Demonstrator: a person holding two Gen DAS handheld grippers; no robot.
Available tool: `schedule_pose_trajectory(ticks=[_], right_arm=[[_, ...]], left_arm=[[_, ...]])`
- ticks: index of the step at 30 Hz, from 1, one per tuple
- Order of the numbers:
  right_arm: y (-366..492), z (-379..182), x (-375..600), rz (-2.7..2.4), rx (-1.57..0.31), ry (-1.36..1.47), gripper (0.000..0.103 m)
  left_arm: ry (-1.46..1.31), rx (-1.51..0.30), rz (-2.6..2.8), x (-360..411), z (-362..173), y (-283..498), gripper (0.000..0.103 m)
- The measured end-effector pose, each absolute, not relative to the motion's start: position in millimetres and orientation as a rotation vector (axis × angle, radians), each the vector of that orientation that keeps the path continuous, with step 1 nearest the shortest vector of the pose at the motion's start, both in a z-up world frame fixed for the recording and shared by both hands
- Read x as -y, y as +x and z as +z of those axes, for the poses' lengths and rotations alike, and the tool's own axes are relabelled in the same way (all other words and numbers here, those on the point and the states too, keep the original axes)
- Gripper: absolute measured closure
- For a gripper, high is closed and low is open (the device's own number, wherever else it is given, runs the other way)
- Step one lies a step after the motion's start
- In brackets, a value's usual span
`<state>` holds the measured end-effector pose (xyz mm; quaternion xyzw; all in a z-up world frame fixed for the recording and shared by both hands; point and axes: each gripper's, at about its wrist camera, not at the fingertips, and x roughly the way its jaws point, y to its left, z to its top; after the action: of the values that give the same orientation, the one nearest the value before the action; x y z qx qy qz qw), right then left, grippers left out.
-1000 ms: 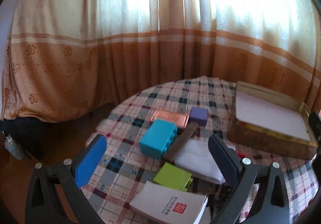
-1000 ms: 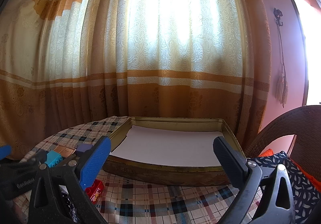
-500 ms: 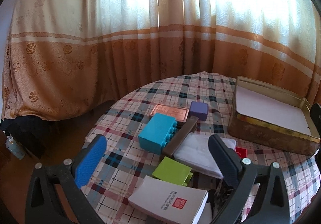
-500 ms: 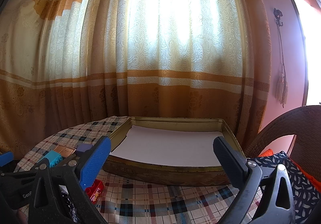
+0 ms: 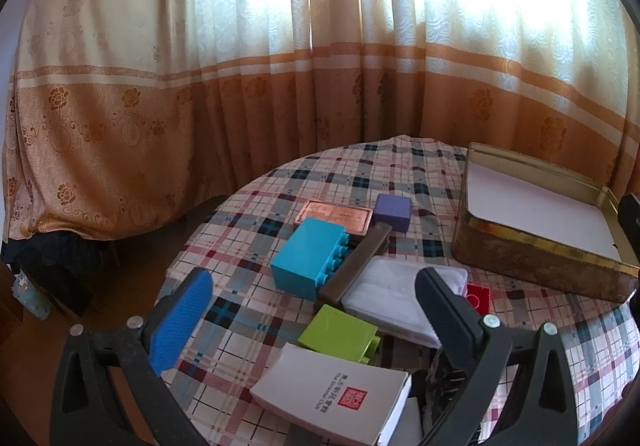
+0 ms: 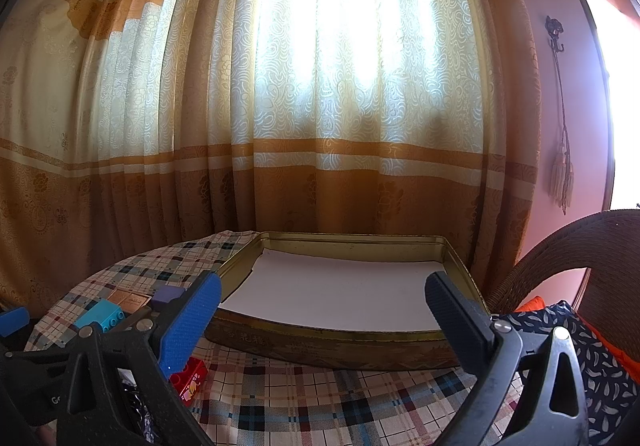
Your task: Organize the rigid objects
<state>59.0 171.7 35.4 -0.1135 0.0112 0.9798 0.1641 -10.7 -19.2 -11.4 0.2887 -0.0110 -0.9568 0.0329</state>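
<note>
Your left gripper, jaws wide and empty, hangs just above the green block, nearer than the right gripper, also wide, facing the tin.

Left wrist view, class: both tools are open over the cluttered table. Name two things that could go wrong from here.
1. The blue brick touches the brown bar; gripping one may shift the other.
2. The white booklet lies at the table edge, near the left tool; a nudge could knock it off.
</note>
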Motion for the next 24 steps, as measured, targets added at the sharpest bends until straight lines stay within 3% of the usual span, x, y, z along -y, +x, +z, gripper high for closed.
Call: schedule_pose_trajectory(ticks=[10,16,19,20,21,24], right_arm=[[53.8,33.2,-173.2,2.83,-0.038,-0.376,0.0],[51.9,23.1,-168.1,2.933,-0.083,-0.646,0.001],[52.8,13.5,-159.9,2.987,-0.108,-0.833,0.017],[53.7,12.0,-157.7,3.008,-0.13,-0.874,0.029],[53.4,10.3,-155.2,3.021,-0.151,-0.92,0.035],[48.1,1.5,-145.1,3.039,-0.236,-1.078,0.036]], left_arm=[[0.966,-0.032,-2.948,27.1,-12.1,-10.1,0.0],[1.105,-0.059,-2.976,51.6,-11.7,-2.0,0.001],[1.121,0.003,-2.952,64.2,-11.5,3.9,0.001],[1.127,0.011,-2.947,68.8,-11.8,6.0,0.001],[1.136,0.012,-2.945,72.7,-12.3,7.6,0.001],[1.158,0.024,-2.932,81.7,-15.8,10.2,0.001]])
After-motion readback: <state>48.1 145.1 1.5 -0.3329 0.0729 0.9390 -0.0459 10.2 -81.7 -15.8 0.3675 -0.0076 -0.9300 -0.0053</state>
